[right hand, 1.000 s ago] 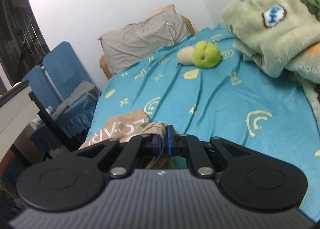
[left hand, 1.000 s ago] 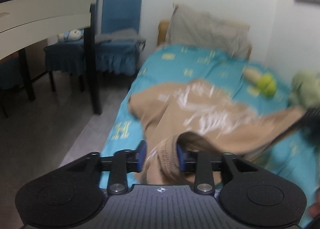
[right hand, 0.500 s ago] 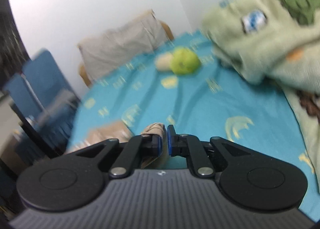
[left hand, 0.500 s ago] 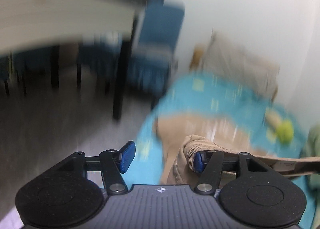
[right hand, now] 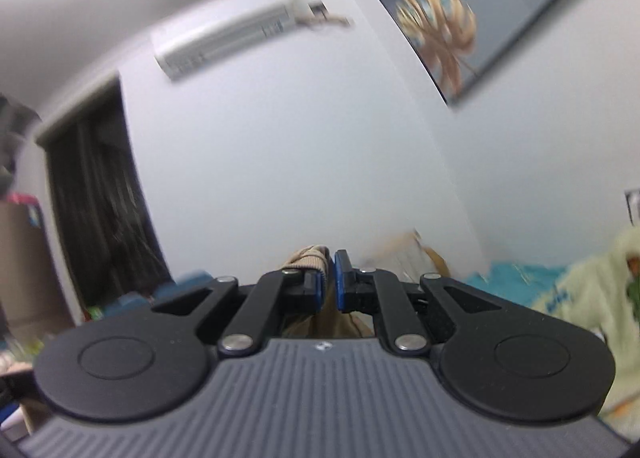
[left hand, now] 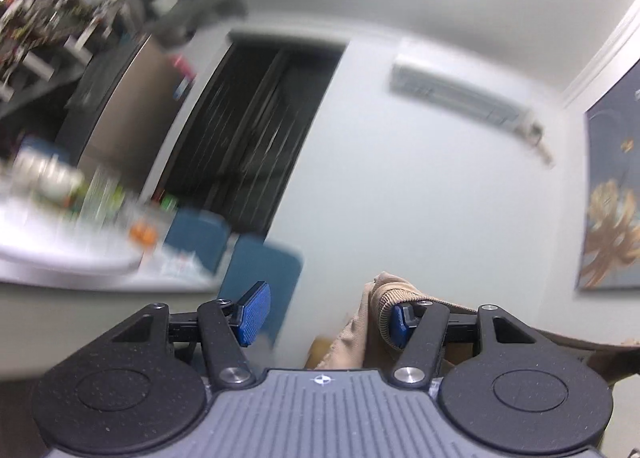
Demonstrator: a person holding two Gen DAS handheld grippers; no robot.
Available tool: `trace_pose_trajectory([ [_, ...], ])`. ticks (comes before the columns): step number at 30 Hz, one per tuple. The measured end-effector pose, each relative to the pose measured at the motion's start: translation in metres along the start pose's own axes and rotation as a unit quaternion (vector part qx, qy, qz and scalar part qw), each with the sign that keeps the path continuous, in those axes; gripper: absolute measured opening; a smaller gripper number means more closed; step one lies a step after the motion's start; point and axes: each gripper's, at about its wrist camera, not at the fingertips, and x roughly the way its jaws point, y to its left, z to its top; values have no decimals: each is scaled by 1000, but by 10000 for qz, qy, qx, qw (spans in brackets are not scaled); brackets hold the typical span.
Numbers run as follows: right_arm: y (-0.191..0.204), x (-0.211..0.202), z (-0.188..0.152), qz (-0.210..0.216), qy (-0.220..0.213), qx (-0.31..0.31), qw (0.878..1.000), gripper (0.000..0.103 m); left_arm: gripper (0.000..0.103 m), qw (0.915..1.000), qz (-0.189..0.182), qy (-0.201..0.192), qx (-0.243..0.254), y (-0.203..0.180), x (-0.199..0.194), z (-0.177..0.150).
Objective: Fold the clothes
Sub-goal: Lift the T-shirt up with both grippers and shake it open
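**Tan garment hangs from one closed grip and one open one, both cameras tilted to the wall**

The tan garment [left hand: 374,322] hangs in the air between my two grippers. Its ribbed hem [right hand: 310,256] is clamped in my right gripper [right hand: 328,282], whose blue pads are nearly together with cloth running down between them. My left gripper [left hand: 326,316] stands wide open; the ribbed edge is draped over its right finger [left hand: 400,324] only, touching that pad, while the left finger [left hand: 252,312] stands well apart and bare.

A second ago my left jaws were pinched on that cuff above the bed; half a second ago they had already parted. My right jaws have stayed closed on the hem throughout. Both views then looked down on the turquoise sheet; they have since swung upward to the white wall, the air conditioner [right hand: 226,38], the dark doorway [left hand: 256,130] and the framed picture [right hand: 476,6]. Only a corner of the sheet [right hand: 516,278] and the green fleece blanket [right hand: 592,290] remain in the right view. Blue chairs [left hand: 260,270] and a cluttered table [left hand: 80,258] blur at left.
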Motion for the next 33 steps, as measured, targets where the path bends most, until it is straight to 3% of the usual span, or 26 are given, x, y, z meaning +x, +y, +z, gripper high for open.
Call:
trace_pose_trajectory([
  [7,21,-53,94,434,-536,-94,9976,12,64,9968,-310,-659,322,-38,-54,109],
  [12,36,-91,162,744,-917,-160,9929,12,64,9979,-429,-459,120,-46,-72,144],
  [15,28,-73,157,719,-723,-123,9947,13,64,9986,-461,-204,136,-47,-60,143],
  [19,12,-31,127,607,-318,-61,9976,13,64,9987,-381,25,338,-46,-22,109],
  [24,-9,39,65,354,120,-254,9990,13,64,9978,-229,426,453,-37,60,29],
  [29,-36,137,-22,68,781,-326,9964,13,64,9936,-40,1065,382,-21,157,-80],
  [33,-66,221,-113,-130,1258,-506,9907,13,64,9855,170,1610,500,-9,235,-188],
])
